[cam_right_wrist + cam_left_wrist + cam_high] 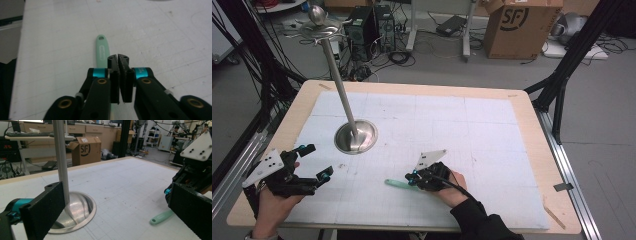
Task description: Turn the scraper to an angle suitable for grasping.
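Near the bench's (532,150) front edge, the right tongs (411,178) are closed on the mint-green handle (396,183) lying flat on the mat, while the left tongs (314,161) hang open and empty by the front-left corner, near the metal stand (356,136).

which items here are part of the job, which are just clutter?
In play: mint-green handle lying on the mat under the right gripper, whose jaws are nearly shut; left gripper, jaws open.
Lying about: steel stand on the mat, cardboard box, computer towers on the floor.
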The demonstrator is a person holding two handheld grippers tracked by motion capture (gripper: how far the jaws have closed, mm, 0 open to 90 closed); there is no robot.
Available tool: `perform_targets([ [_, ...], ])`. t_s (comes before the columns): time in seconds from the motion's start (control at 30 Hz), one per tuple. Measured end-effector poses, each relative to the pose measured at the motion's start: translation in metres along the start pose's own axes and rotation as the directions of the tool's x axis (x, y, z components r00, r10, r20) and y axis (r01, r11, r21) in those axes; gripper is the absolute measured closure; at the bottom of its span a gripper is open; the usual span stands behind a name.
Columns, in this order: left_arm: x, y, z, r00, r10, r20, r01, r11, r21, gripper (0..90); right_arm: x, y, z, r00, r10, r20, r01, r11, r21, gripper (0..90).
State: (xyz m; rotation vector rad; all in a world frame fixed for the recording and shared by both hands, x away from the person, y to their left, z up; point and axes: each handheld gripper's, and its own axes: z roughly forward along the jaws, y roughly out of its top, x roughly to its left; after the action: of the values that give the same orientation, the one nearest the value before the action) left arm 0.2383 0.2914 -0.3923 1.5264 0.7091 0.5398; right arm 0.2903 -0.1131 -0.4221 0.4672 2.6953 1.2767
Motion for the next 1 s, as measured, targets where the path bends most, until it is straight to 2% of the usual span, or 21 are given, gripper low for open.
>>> perform_targets([
  [0.13,0.001,0.002,-0.001,1.0,0.001,0.001,-0.001,1.0,-0.006,1.7,0.006,-0.001,-0.011,0.9999,-0.012,-0.01,0.012,1.0,0.004,68.5],
  [0.2,0.001,0.002,-0.001,1.0,0.002,0.001,-0.002,1.0,-0.007,1.7,0.01,-0.002,-0.017,0.9998,0.006,-0.02,-0.006,1.0,0.003,61.9],
  [0.27,0.001,0.003,-0.001,1.0,0.002,0.001,-0.002,1.0,-0.008,1.7,0.012,-0.002,-0.022,0.9992,0.038,-0.01,-0.038,0.999,-0.015,49.9],
  [0.3,0.001,0.003,-0.001,1.0,0.003,0.001,-0.003,1.0,-0.007,1.7,0.01,-0.002,-0.024,0.9995,0.03,-0.007,-0.031,0.999,-0.031,45.4],
  [0.33,0.001,0.002,-0.001,1.0,0.003,0.001,-0.003,1.0,-0.006,1.7,0.01,-0.002,-0.026,0.9986,0.047,-0.025,-0.048,0.998,-0.033,42.2],
  [0.37,0.001,0.002,-0.001,1.0,0.003,0.002,-0.003,1.0,-0.005,1.7,0.009,-0.002,-0.028,0.9987,0.044,-0.024,-0.045,0.998,-0.039,37.6],
  [0.43,0.002,0.002,-0.001,1.0,-0.002,0.0,0.002,1.0,-0.007,1.7,0.009,-0.001,-0.029,0.9988,0.047,-0.015,-0.047,0.998,-0.031,25.4],
  [0.5,0.003,0.002,-0.002,1.0,-0.001,-0.003,0.001,1.0,-0.006,1.7,0.01,0.0,-0.027,0.9986,0.052,0.008,-0.052,0.999,0.011,12.0],
  [0.57,0.002,0.002,-0.002,1.0,-0.004,-0.003,0.004,1.0,-0.008,1.7,0.013,0.001,-0.024,0.9992,0.037,0.016,-0.038,0.998,0.048,0.8],
  [0.7,0.003,0.001,-0.005,1.0,-0.004,-0.007,0.004,0.9999,-0.01,1.7,0.014,0.002,-0.021,0.9998,0.015,0.012,-0.016,0.994,0.106,0.3],
  [0.87,0.004,0.002,-0.008,0.9999,-0.008,-0.013,0.008,0.9998,-0.016,1.7,0.013,0.009,-0.014,0.9995,-0.004,0.031,-0.002,0.981,0.196,0.3],
  [0.97,0.003,0.003,-0.007,1.0,-0.001,-0.009,0.001,0.9999,-0.016,1.7,0.012,0.012,-0.011,0.9995,0.005,0.031,-0.012,0.974,0.225,0.5],
  [1.0,0.003,0.003,-0.007,1.0,0.0,-0.007,0.0,0.9999,-0.015,1.7,0.011,0.013,-0.011,0.9997,-0.011,0.023,0.005,0.972,0.233,0.7],
])
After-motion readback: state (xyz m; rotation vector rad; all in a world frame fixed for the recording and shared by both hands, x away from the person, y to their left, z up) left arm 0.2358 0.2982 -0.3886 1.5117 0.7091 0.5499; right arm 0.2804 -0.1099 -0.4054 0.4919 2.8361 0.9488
